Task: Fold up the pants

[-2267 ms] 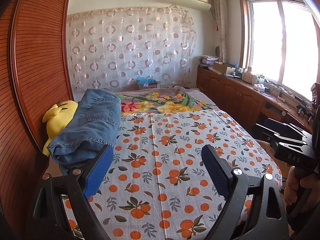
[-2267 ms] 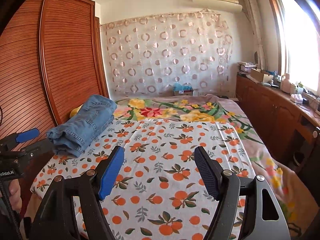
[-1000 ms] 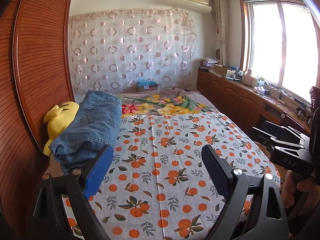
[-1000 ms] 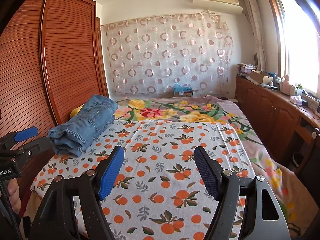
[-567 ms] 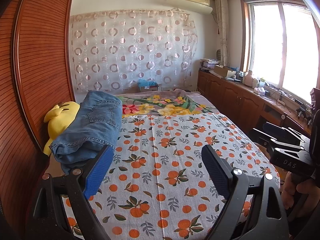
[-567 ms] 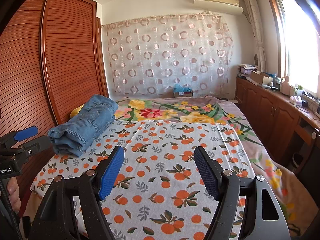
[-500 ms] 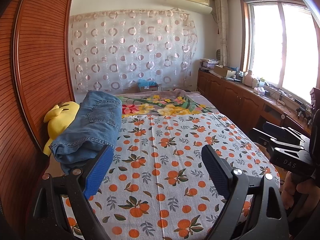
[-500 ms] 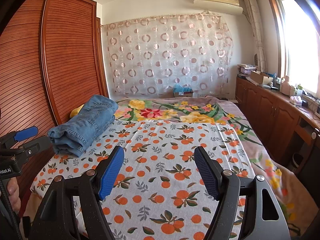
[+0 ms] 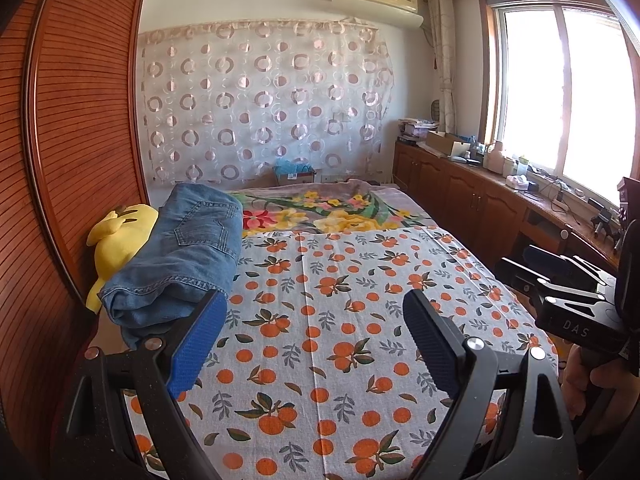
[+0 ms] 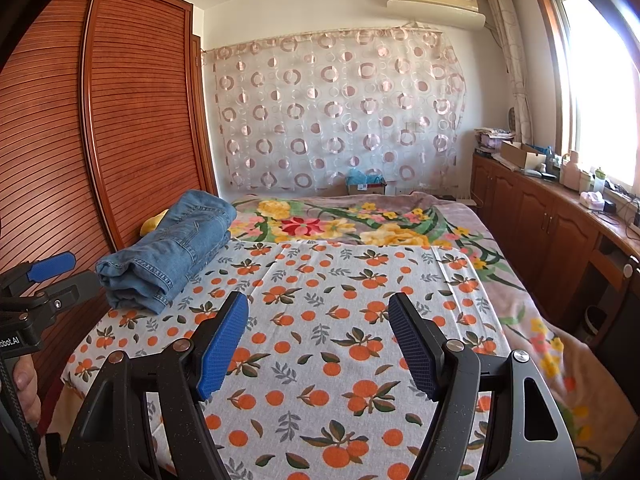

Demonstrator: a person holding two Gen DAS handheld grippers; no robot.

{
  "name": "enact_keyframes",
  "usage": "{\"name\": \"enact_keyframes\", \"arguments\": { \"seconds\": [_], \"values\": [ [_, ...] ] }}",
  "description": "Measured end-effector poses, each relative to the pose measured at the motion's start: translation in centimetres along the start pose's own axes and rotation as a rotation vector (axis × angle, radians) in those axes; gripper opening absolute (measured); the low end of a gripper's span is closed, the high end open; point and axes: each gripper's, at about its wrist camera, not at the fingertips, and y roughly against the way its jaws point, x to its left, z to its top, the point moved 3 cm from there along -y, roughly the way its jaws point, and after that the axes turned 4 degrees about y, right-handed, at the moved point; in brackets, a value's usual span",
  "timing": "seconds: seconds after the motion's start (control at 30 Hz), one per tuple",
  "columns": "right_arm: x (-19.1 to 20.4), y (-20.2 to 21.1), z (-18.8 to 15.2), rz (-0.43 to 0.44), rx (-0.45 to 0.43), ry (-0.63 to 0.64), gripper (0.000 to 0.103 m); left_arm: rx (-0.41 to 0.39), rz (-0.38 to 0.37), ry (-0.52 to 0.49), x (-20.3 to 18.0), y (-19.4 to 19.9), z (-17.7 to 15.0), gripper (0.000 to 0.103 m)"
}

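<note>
A bed (image 9: 460, 264) is shown from its near end, covered at the near part by a white sheet printed with oranges (image 9: 340, 320) and at the far part by a floral blanket (image 10: 360, 224). The folded jeans (image 9: 180, 260) are seen lying on the left edge of the sheet, in a compact bundle with several layers stacked, close to the wooden slatted wardrobe (image 9: 72, 140). A yellow plush toy (image 9: 116, 240) is visible just beside the jeans, between them and the wardrobe; in the right wrist view only a small part of it (image 10: 154, 224) shows behind the denim (image 10: 172, 256).

The left gripper (image 9: 316, 316) is held above the near part of the sheet with its jaws spread wide and nothing between them. The right gripper (image 10: 318, 316) is likewise held over the sheet, its jaws wide apart and empty. Neither gripper is in contact with the jeans, which lie to the left of both. A patterned curtain (image 9: 260, 108) is seen on the far wall, and a row of wooden cabinets (image 10: 540, 220) along the right side under the window (image 9: 560, 80).
</note>
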Motion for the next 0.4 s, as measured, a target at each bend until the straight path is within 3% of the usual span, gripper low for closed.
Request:
{"name": "enact_keyframes", "arguments": {
  "seconds": [0.4],
  "values": [
    [0.02, -0.02, -0.02, -0.001, 0.0, 0.001, 0.074, 0.0, -0.001, 0.0, -0.14, 0.11, 0.04, 0.09]
  ]
}}
